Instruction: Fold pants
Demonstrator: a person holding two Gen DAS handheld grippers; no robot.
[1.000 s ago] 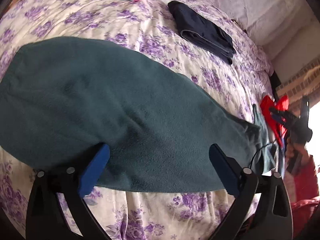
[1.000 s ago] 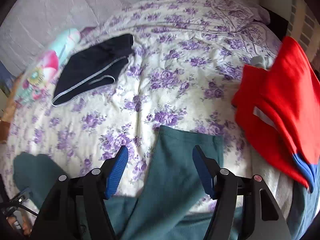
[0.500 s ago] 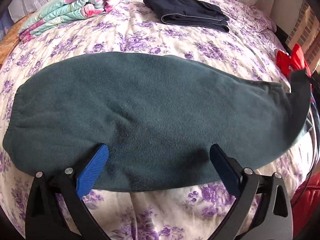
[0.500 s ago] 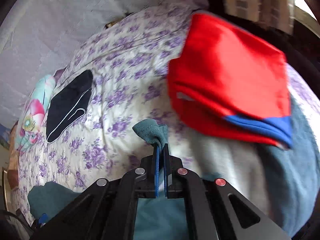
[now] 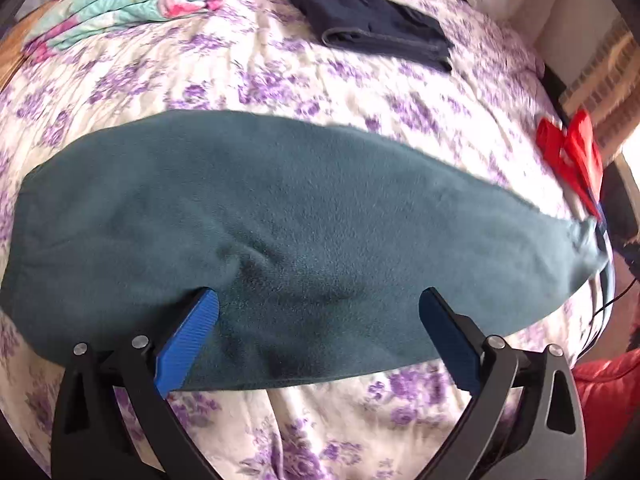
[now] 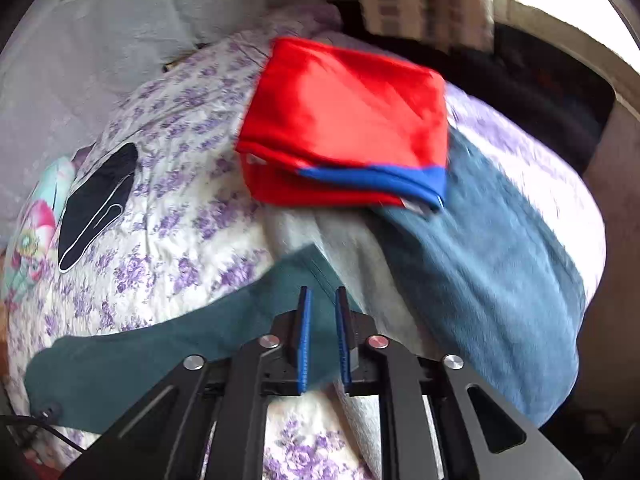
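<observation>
The teal pants (image 5: pixel 304 224) lie flat as one long band across the flowery bedspread (image 5: pixel 360 92), cuff end out at about 3 o'clock. The left gripper (image 5: pixel 318 312) is spread wide over the near edge, pads resting on the cloth, gripping nothing. The right gripper (image 6: pixel 323 312) is easing open, cuff between its pads, not pinched. Folded dark pants (image 5: pixel 372 38) sit at 12 o'clock, a red garment (image 6: pixel 344 120) beyond the cuff.

matt, fuzzy fleece cloth on the teal pants (image 5: pixel 288 216), soft quilted floral cotton on the bed (image 5: pixel 360 92), ribbed blue plastic pads (image 5: pixel 188 340).
</observation>
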